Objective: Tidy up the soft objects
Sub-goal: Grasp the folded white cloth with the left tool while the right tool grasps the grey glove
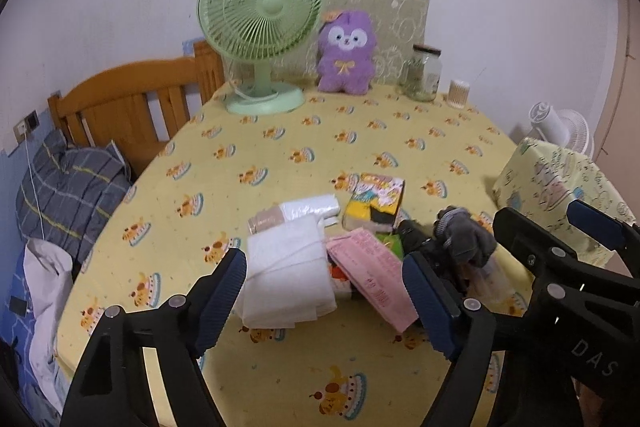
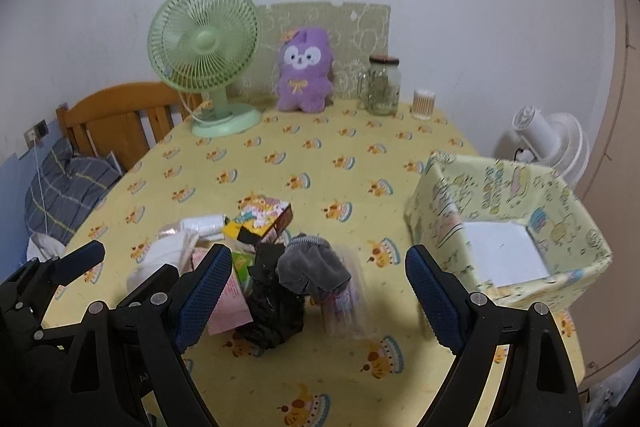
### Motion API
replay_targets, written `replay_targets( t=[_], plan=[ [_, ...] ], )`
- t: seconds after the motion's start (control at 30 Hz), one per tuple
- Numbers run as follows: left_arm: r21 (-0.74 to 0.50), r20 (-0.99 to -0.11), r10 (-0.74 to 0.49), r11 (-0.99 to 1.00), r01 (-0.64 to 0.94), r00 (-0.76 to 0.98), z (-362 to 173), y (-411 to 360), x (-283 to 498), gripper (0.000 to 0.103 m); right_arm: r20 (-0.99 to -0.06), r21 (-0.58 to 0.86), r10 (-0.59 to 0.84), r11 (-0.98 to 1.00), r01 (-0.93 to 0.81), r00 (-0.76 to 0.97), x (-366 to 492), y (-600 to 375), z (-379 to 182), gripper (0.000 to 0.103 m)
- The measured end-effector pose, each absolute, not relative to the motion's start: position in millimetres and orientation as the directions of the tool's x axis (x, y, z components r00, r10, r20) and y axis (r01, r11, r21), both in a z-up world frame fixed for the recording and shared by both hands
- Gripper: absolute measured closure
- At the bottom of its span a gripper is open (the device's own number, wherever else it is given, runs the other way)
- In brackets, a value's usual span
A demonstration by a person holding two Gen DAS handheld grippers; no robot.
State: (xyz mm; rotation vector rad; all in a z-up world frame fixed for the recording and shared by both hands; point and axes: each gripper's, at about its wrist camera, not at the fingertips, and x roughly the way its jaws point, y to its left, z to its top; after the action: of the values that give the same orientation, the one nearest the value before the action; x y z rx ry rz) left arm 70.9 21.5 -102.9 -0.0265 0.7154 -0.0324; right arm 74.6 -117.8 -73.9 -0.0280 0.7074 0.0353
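Crowding soft pile (image 2: 256, 267): fan (image 2: 204, 55), jar (image 2: 383, 85), box (image 2: 508, 223).

A tabletop (image 2: 340, 179) under a yellow cartoon-print cloth carries a green desk fan (image 2: 204, 59), a purple plush toy (image 2: 304, 75), a glass jar (image 2: 384, 85), a cotton-swab tub (image 2: 423, 103), a patterned fabric box (image 2: 508, 187) and a central heap of soft items (image 2: 264, 267).
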Motion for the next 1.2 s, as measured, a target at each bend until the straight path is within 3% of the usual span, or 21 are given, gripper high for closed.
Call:
replay_targets(
  t=[0.47, 0.67, 0.9, 1.1, 1.2],
  plan=[
    [-0.037, -0.72, -0.012, 0.999, -0.022, 0.694, -130.2, 36.4, 103.3, 0.027, -0.738, 0.019, 0.044, 0.999, -0.045, 0.673, 114.8, -111.3, -110.6, 0.024],
    [-0.089, -0.744, -0.049, 0.996, -0.026, 0.666, -139.9, 43.1, 110.6, 0.036, -0.787, 0.018, 0.044, 0.999, -0.048, 0.615, 128.0, -107.8, -128.6, 0.04],
    [-0.109, -0.744, -0.068, 0.994, -0.02, 0.665, -142.7, 46.0, 114.3, 0.06, -0.799, 0.007, 0.037, 0.999, -0.052, 0.6, 131.2, -104.6, -135.4, 0.057],
    [-0.103, -0.727, -0.084, 0.995, 0.013, 0.682, -136.4, 38.0, 110.4, 0.084, -0.791, 0.018, 0.041, 0.999, -0.045, 0.61, 129.8, -104.9, -129.4, 0.062],
    [-0.088, -0.722, -0.079, 0.996, 0.022, 0.687, -133.7, 36.1, 108.7, 0.087, -0.785, 0.034, 0.056, 0.998, -0.047, 0.617, 127.0, -104.4, -124.4, 0.062]
  ],
)
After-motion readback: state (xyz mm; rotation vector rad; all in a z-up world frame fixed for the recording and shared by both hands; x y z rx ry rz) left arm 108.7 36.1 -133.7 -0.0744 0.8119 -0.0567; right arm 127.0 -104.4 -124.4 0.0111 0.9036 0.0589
